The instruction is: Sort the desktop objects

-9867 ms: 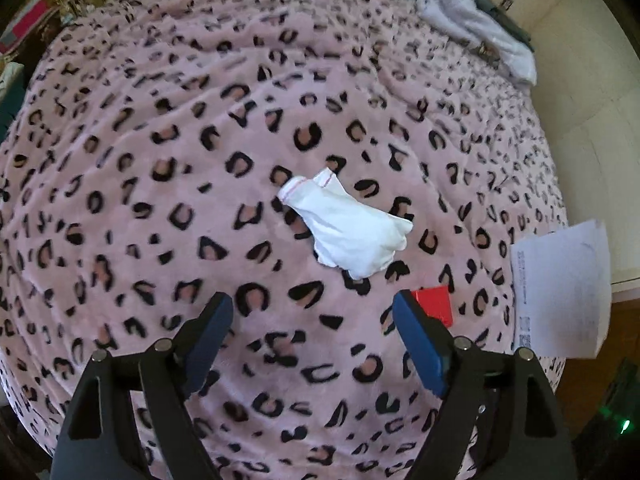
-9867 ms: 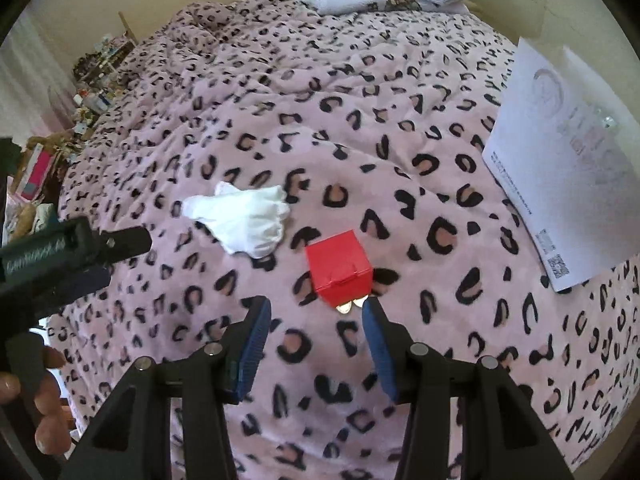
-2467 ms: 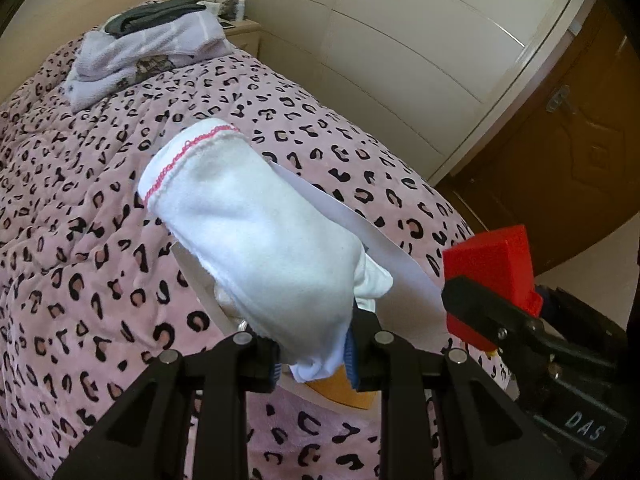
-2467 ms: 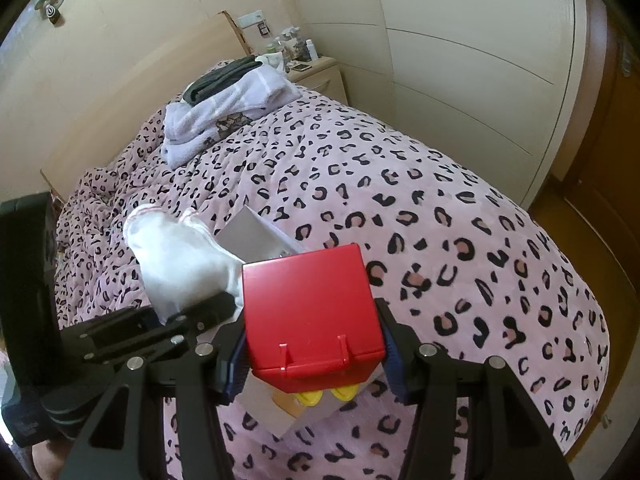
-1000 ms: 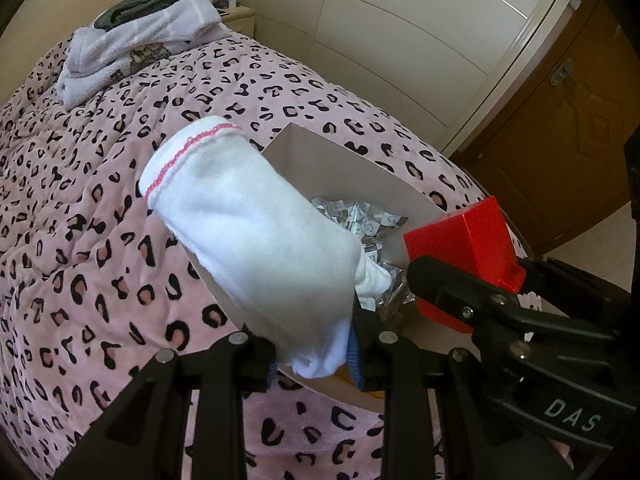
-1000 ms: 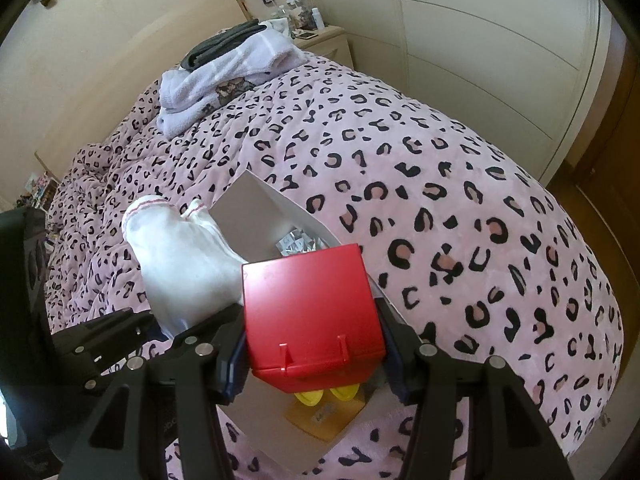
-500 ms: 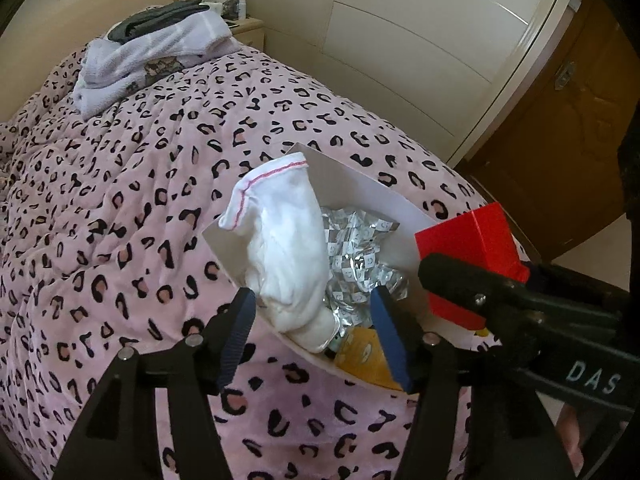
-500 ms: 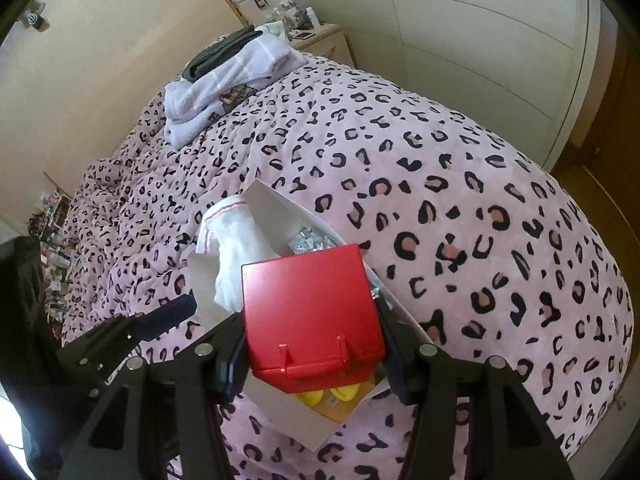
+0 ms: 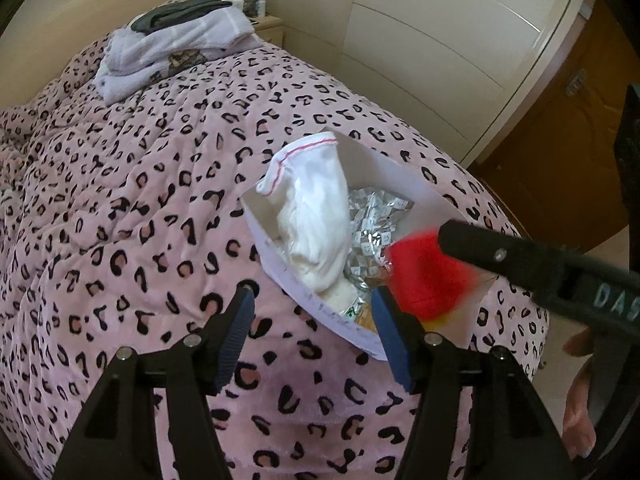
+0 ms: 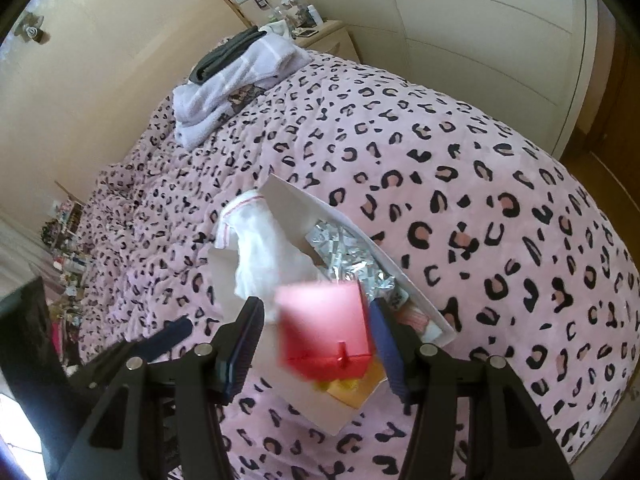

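A white cardboard box [image 9: 404, 178] [image 10: 300, 200] lies on the leopard-print bed cover. A white glove [image 9: 316, 216] [image 10: 264, 244] rests in it, its cuff over the far rim, on crumpled silver foil [image 9: 374, 220] [image 10: 344, 256]. My left gripper [image 9: 312, 328] is open and empty just before the box. My right gripper [image 10: 316, 336] is open; the red box [image 10: 326, 328], blurred, is loose between its jaws above the white box. It also shows blurred in the left wrist view [image 9: 428, 276].
Folded lilac towels [image 9: 172, 44] [image 10: 236, 76] lie at the far end of the bed. A nightstand with bottles [image 10: 320, 32] stands beyond. A cream wardrobe [image 9: 440, 40] and a wooden door [image 9: 560, 160] are to the right, past the bed's edge.
My right gripper has opened and the red box has come loose, blurred with motion over the white box. My left gripper has drawn back a little from the glove lying in the box.
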`<state>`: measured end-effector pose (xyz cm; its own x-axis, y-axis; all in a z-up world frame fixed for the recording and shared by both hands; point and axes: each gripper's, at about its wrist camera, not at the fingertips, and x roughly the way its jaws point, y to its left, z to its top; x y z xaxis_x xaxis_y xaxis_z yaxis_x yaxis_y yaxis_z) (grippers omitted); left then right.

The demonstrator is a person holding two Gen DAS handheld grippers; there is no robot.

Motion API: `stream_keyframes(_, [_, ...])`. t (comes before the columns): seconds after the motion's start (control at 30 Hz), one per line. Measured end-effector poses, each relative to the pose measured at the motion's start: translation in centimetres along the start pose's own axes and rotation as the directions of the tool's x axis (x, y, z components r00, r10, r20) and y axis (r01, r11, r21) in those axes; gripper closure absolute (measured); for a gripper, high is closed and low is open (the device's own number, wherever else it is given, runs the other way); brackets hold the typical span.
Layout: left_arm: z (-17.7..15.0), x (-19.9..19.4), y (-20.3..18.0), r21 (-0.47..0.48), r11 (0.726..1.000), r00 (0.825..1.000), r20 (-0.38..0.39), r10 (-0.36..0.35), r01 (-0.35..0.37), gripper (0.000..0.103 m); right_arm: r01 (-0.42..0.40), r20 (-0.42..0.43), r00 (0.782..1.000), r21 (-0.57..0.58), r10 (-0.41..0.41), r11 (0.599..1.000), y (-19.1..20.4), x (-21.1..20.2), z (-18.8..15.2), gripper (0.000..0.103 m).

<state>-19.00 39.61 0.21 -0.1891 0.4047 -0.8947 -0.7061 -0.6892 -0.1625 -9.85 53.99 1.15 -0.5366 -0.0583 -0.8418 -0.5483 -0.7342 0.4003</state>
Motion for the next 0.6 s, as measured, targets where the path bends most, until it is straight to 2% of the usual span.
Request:
stream_keyframes(0.27, [-0.2,-1.3,0.0,-0.024,1.000,1.000,0.014,0.005,-0.005,0.041,0.002,0.008,1.000,-0.012,-0.002,1.000,0.6,-0.8,-0.2,0.046])
stream_keyframes(0.6, [0.1,-2.9,-1.5,-0.030,1.000,0.999,0.035,-0.001,0.002,0.041,0.045,0.023,0.999,-0.049,-0.044,0.998,1.2,-2.5,-1.1,0.046])
